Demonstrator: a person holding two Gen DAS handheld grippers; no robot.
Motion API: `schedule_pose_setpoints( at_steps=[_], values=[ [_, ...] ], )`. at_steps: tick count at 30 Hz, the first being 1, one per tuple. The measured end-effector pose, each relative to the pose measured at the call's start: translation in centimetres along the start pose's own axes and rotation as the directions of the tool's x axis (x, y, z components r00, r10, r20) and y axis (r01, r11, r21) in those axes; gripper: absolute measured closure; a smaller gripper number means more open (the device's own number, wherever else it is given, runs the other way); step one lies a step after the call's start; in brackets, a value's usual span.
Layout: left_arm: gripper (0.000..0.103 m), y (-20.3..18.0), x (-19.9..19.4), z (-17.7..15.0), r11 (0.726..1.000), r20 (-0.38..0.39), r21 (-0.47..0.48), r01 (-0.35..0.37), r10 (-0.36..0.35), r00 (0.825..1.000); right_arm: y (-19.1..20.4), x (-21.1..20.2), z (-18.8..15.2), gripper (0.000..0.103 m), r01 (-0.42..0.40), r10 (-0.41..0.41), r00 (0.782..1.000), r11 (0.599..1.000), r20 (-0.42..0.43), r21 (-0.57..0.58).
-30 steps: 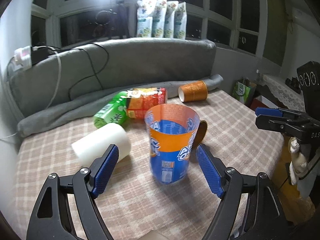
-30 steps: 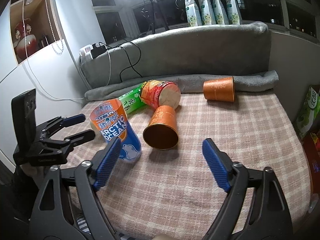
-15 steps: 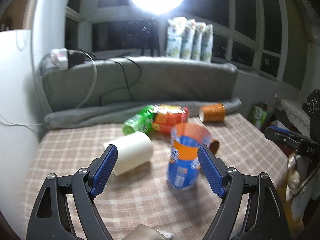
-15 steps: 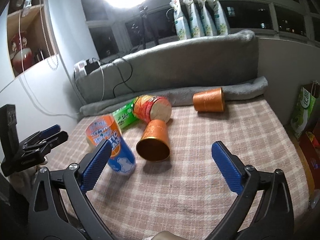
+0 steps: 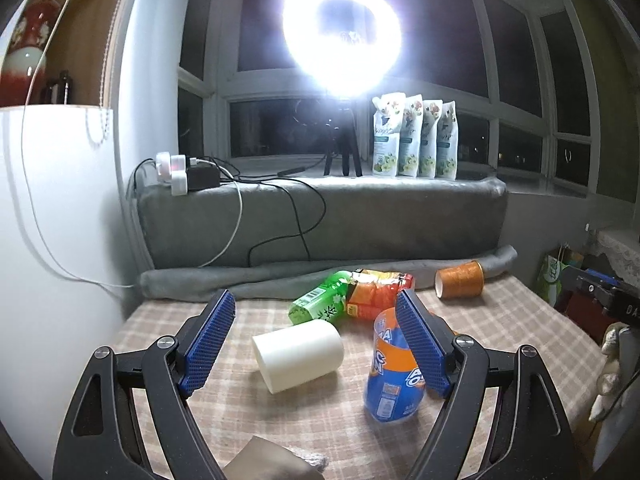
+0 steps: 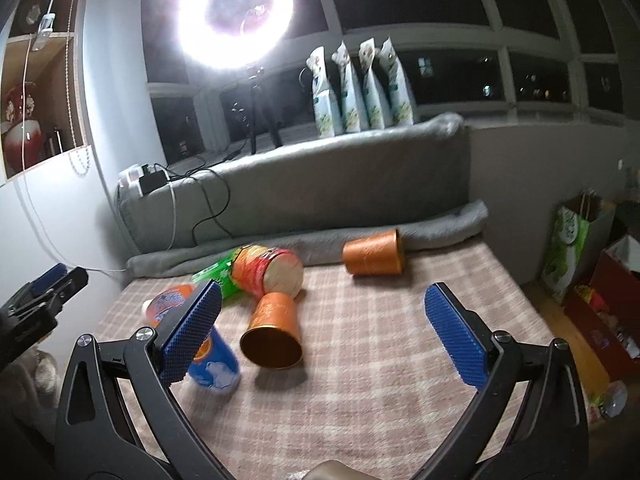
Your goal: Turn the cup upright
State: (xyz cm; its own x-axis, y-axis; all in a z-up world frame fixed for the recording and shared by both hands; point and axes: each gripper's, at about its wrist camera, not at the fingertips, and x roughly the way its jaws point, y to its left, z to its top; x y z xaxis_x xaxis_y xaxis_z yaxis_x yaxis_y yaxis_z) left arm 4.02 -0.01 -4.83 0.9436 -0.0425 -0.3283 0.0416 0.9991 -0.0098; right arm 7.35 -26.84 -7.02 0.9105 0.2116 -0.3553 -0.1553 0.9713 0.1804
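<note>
An orange-and-blue Arctic Ocean cup stands upright on the checked cloth; it also shows in the right wrist view, partly behind a finger. My left gripper is open and empty, raised above and behind the cup. A white cup lies on its side between its fingers' lines. My right gripper is open and empty. An orange cup lies on its side ahead of it, mouth toward me. A second orange cup lies on its side near the grey roll.
A green bottle and a red snack canister lie at the back of the table. A grey cushion with cables backs the table. A ring light glares above. Bags and boxes stand at the right.
Both grippers have lifted and pulled back from the table, tilting upward so the ring light is in view. The orange-and-blue cup stays upright where it stood.
</note>
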Motion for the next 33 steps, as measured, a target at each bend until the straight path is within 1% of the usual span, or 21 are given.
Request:
schedule_pose_setpoints(
  at_steps=[6, 33],
  values=[
    [0.020, 0.20, -0.13, 0.05, 0.999, -0.016, -0.035, 0.018, -0.019, 1.000, -0.08, -0.19, -0.03, 0.000, 0.023, -0.023, 1.000, 1.000, 0.015, 0.009],
    [0.020, 0.34, -0.39, -0.12, 0.999, -0.018, -0.037, 0.017, -0.018, 1.000, 0.57, -0.20, -0.32, 0.000, 0.025, -0.025, 1.000, 1.000, 0.002, 0.002]
  ],
)
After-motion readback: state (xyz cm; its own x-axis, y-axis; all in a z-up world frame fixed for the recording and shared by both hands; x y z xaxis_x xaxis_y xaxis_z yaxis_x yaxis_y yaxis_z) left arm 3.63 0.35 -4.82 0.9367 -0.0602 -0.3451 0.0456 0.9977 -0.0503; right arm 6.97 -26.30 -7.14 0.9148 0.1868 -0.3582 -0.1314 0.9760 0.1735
